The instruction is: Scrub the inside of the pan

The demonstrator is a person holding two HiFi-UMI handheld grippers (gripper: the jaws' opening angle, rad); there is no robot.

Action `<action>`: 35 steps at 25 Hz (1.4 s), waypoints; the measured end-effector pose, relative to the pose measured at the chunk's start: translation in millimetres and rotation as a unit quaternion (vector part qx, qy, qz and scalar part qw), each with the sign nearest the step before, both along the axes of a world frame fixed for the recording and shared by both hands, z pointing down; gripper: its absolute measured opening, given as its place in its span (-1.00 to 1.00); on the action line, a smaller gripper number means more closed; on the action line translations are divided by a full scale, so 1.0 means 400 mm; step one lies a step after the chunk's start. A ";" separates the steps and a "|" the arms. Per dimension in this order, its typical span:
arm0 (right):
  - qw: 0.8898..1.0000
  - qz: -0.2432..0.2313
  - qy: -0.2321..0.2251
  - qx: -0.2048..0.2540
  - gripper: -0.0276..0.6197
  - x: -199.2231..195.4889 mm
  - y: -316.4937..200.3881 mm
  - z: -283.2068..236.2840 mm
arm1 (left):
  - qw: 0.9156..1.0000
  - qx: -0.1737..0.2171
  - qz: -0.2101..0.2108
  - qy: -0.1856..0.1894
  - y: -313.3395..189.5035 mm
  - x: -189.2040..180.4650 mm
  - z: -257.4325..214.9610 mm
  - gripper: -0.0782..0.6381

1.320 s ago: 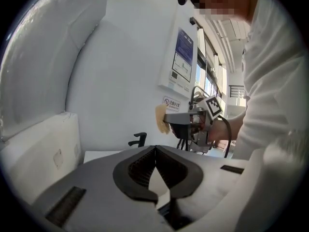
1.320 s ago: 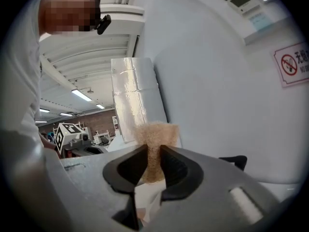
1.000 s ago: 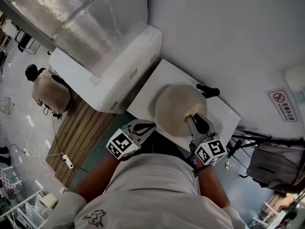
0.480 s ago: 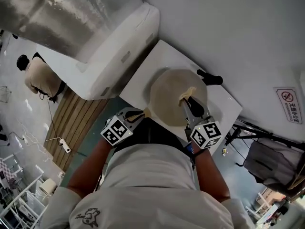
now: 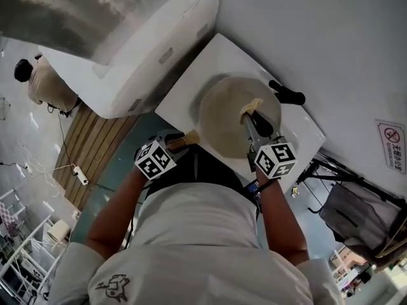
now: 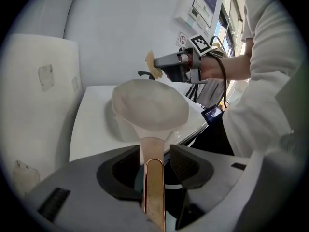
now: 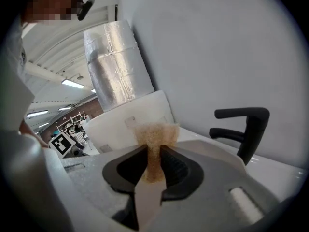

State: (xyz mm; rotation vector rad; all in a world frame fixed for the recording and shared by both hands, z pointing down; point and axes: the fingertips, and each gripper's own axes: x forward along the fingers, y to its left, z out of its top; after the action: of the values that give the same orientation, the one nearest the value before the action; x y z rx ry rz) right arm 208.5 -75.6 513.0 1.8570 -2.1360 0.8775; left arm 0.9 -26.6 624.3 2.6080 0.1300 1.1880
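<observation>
A cream pan (image 5: 226, 122) sits on the white table (image 5: 191, 91), its copper-tipped handle (image 5: 188, 138) pointing toward me. My left gripper (image 5: 180, 142) is at that handle. In the left gripper view the handle (image 6: 153, 187) lies between the jaws, which have just been opening, and small gaps show on both sides. The pan's bowl (image 6: 149, 110) is straight ahead. My right gripper (image 5: 253, 121) hovers over the pan's right part, shut on a tan scouring sponge (image 5: 251, 105). That sponge (image 7: 155, 134) sticks up between the jaws of the right gripper (image 7: 153, 153).
A black lever-shaped fitting (image 5: 287, 94) stands on the table behind the pan, close to my right gripper. A large white appliance (image 5: 146, 49) and a foil-wrapped duct (image 5: 57, 5) sit to the left. A person (image 5: 38, 84) sits far off on the left.
Both grippers have come down toward the table. The left one reached the pan handle and its jaws now stand around it. The sponge sank closer to the pan.
</observation>
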 end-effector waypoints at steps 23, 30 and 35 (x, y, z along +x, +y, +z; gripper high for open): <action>0.989 0.094 0.012 -0.116 -0.64 0.153 -0.106 0.228 | 0.997 -0.029 0.031 -0.065 0.033 -0.026 0.131 -0.35; 0.987 0.096 0.017 -0.131 -0.64 0.186 -0.145 0.270 | 0.996 -0.028 0.039 -0.069 0.033 -0.026 0.131 -0.35; 0.988 0.075 0.027 -0.136 -0.64 0.193 -0.172 0.289 | 0.996 -0.035 0.046 -0.074 0.035 -0.026 0.132 -0.35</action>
State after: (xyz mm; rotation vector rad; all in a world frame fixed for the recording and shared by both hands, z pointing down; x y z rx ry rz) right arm 285.6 -144.4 628.6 1.8913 -1.7618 1.0768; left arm -9.5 -12.6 677.1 2.4687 0.2594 1.3771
